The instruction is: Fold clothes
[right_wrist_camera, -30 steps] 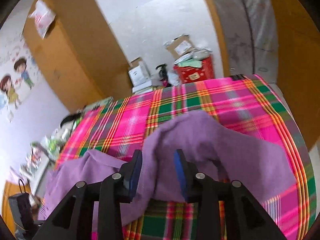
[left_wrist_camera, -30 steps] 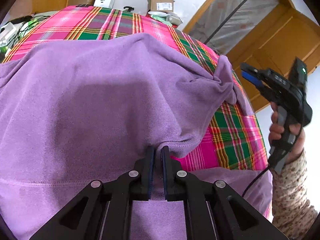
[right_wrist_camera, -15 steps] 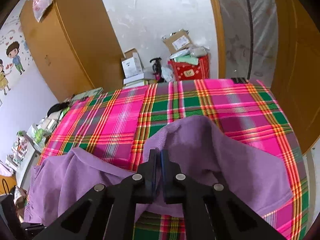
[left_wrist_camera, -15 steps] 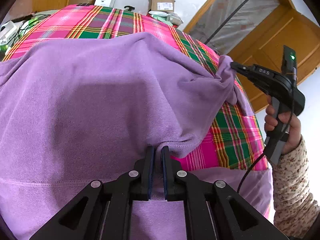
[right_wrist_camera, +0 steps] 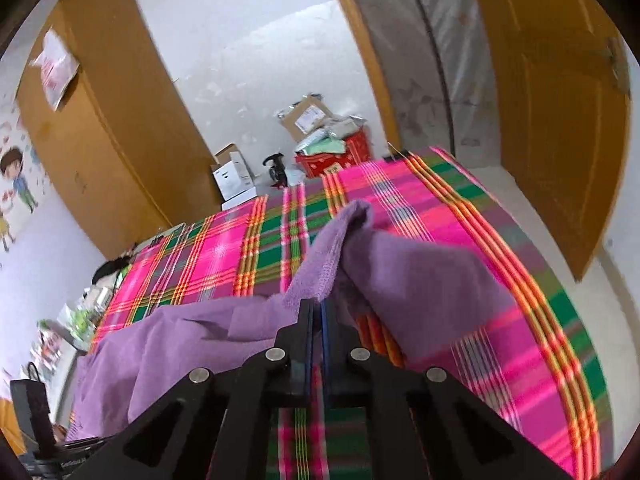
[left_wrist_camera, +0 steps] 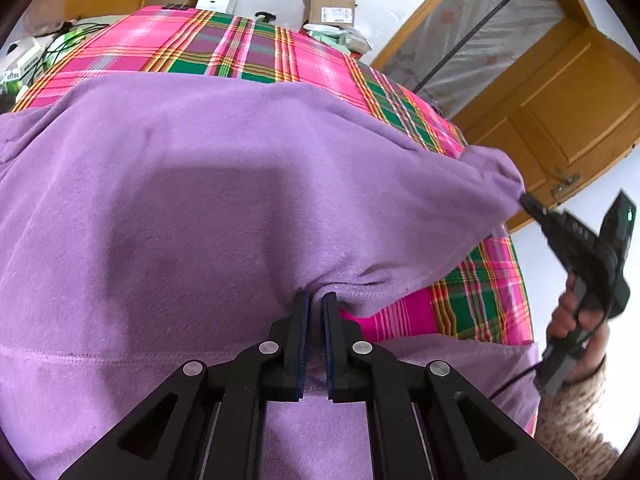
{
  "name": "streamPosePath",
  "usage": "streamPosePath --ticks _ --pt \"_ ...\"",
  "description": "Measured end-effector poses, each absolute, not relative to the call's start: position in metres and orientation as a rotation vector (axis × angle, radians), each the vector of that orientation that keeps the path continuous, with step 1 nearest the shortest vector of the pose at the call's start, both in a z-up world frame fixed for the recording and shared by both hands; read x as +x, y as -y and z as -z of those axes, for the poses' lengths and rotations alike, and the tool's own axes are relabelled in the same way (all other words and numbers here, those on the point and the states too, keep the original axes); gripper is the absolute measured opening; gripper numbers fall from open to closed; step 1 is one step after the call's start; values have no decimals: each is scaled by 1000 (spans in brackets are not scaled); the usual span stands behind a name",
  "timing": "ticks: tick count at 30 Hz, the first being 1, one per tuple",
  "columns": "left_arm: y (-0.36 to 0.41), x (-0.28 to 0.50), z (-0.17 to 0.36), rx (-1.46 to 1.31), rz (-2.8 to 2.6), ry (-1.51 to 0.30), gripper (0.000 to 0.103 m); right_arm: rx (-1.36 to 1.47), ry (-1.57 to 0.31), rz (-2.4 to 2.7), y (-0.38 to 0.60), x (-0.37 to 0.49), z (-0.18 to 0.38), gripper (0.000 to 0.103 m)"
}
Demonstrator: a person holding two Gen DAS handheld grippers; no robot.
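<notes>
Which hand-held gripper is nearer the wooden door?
Right. The right hand-held gripper pinches the purple garment beside the wooden door; the left hand-held gripper grips the hem farther away.

One purple garment (left_wrist_camera: 208, 208) lies on one pink-and-green plaid cloth (left_wrist_camera: 256, 52), and two claws grip it: the left claw (left_wrist_camera: 314, 304) pinches its near hem and the right claw (right_wrist_camera: 316, 312) pinches a raised corner. Beyond the claws, past the cloth's far edge, stand two white boxes (right_wrist_camera: 234, 178), one brown parcel (right_wrist_camera: 306, 116) and one red box (right_wrist_camera: 336, 158). One hand (left_wrist_camera: 576, 320) holds the right claw.
</notes>
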State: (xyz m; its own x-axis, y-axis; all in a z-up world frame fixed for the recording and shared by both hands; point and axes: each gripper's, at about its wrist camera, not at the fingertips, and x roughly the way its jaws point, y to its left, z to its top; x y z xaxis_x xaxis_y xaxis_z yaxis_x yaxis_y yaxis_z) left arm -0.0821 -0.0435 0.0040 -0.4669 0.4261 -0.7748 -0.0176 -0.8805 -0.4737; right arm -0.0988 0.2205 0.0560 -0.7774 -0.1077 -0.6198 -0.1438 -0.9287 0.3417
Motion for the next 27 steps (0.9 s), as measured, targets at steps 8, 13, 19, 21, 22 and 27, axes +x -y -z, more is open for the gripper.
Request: streamPosePath --ticks 8,13,19,21,22,27 --pt "47 -81 -3 -1447 -2418 632 6 -1064 -761 -2805 -229 -64 -32 4" --pt "48 -82 -2 -1452 -2421 648 6 -1133 -800 -2743 -230 -55 -13 0" --pt "48 -84 -3 -1462 -2428 639 6 -1141 -791 -2746 -236 -49 -9 0" --pt "47 -83 -4 -1463 -2430 633 6 -1114 -793 -2759 -242 -50 -15 1" --pt "47 -83 -4 -1464 -2431 633 6 -1100 -796 -2768 -244 -50 -18 1" --pt "47 -83 -4 -1469 -2434 629 6 -1064 -725 -2797 -260 -74 -39 5"
